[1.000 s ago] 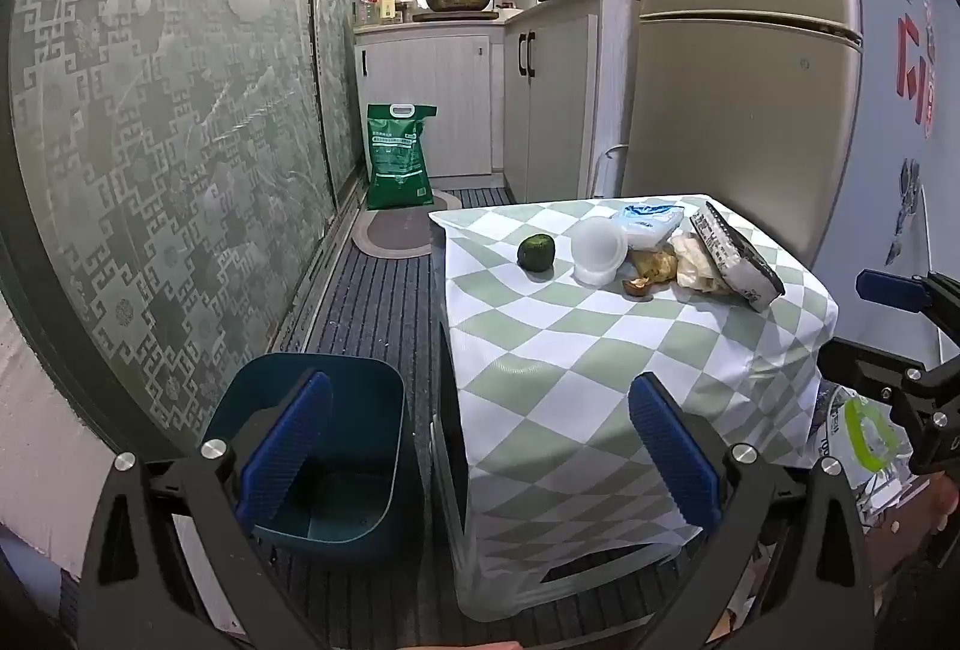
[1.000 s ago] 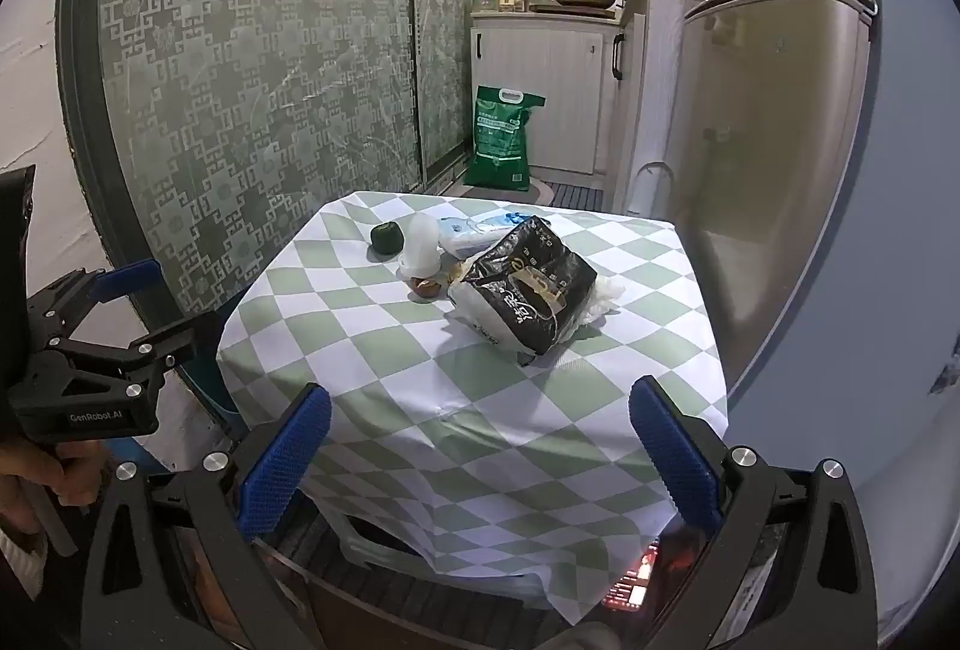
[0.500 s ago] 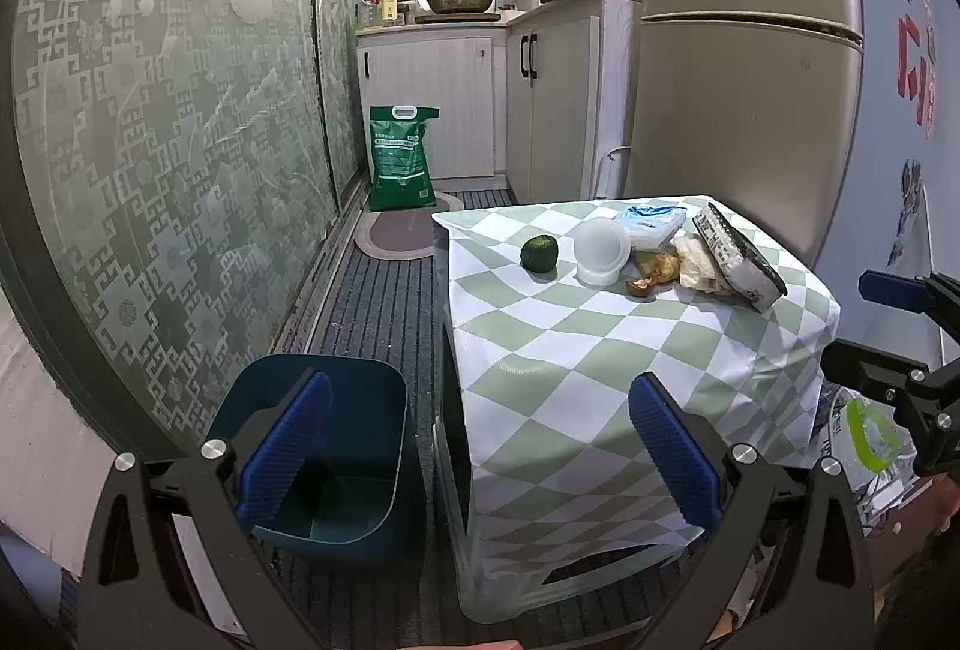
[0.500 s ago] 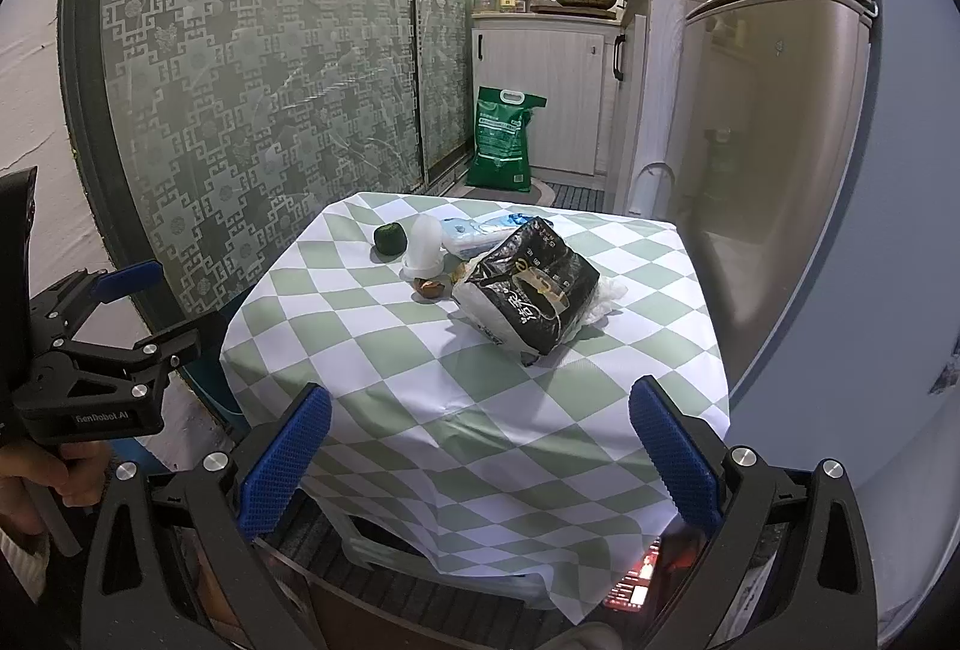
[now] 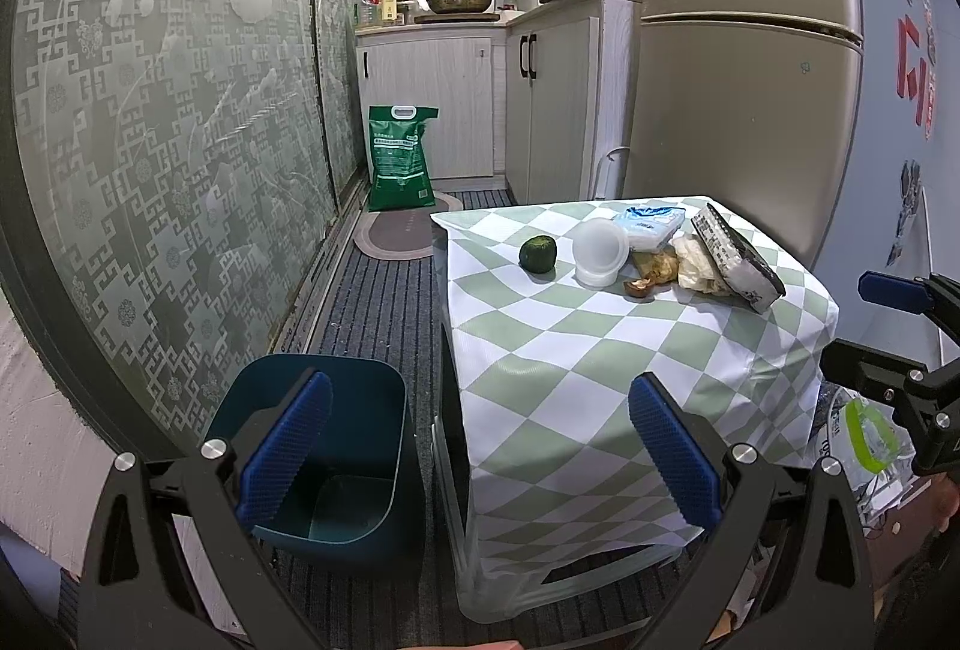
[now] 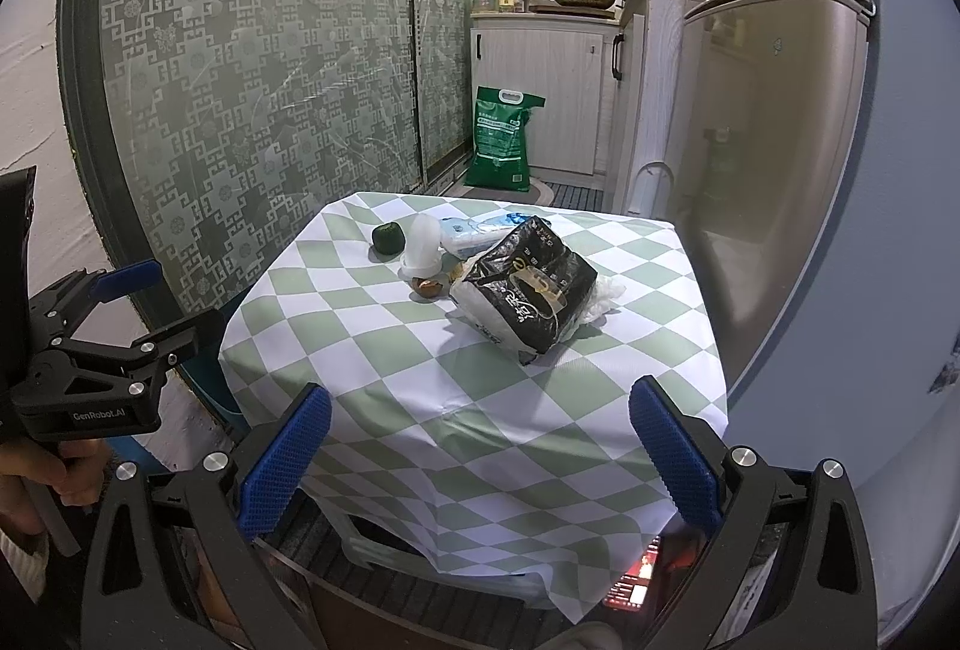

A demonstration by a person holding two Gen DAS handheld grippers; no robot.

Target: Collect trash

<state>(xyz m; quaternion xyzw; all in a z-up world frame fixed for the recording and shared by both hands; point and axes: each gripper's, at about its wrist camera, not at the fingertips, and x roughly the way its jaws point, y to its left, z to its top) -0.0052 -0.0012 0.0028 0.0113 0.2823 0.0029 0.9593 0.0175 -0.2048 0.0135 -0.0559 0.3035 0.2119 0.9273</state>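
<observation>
A small table with a green-and-white checked cloth holds the trash: a black-and-white snack bag, a white plastic cup on its side, a green round fruit, a brown scrap, crumpled wrappers and a blue-white packet. A dark teal bin stands on the floor left of the table. My left gripper is open and empty, before the table. My right gripper is open and empty at the table's near edge.
A patterned glass sliding door runs along the left. A fridge stands behind the table on the right. A green sack and white cabinets are at the far end. A striped mat covers the floor.
Both views have shifted only slightly; the table sits a touch further right and lower in the left wrist view. Both grippers stay open and empty.
</observation>
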